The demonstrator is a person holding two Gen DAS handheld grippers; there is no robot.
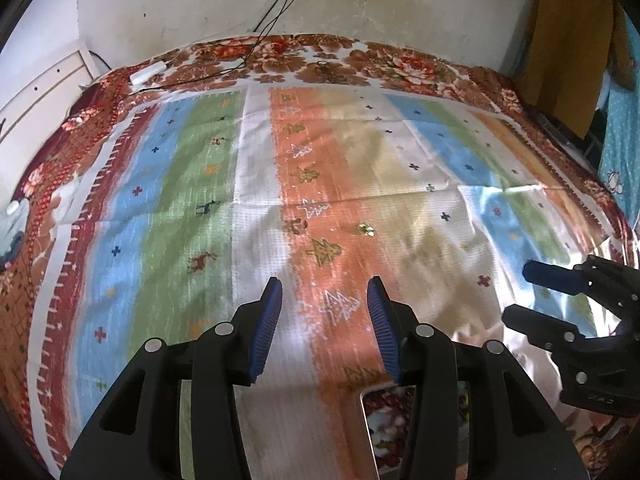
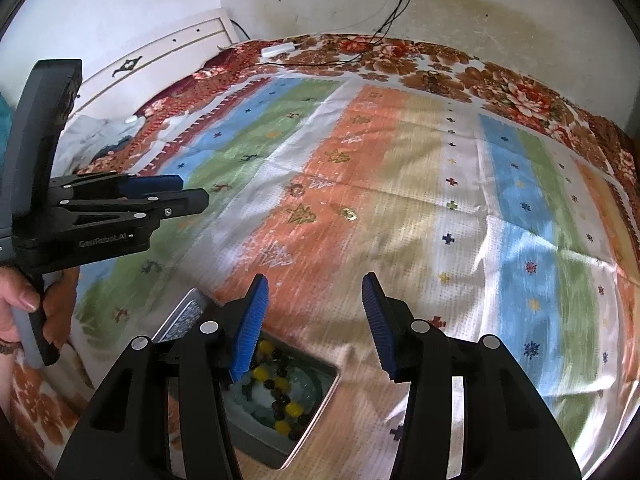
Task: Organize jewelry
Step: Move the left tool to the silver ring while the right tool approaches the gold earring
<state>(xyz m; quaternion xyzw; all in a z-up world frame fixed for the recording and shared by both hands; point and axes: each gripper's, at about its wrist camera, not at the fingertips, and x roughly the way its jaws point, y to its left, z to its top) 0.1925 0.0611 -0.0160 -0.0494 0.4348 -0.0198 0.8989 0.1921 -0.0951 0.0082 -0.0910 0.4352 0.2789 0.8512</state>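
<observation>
A small gold jewelry piece [image 2: 347,213] lies loose on the orange stripe of the bed's striped cloth [image 2: 400,200], far from the open tin [image 2: 320,396] of yellow and black beads at the near edge, probably its destination. Both the left hand-held gripper [image 1: 324,316] and the right hand-held gripper [image 2: 316,320] are spread and empty. Nothing stands between them and the piece.

A striped cloth [image 1: 320,184] in blue, green, white, orange and tan covers the floral red-brown bedspread [image 1: 384,60]; yellow and black beads [image 2: 280,392] fill the near tin.
</observation>
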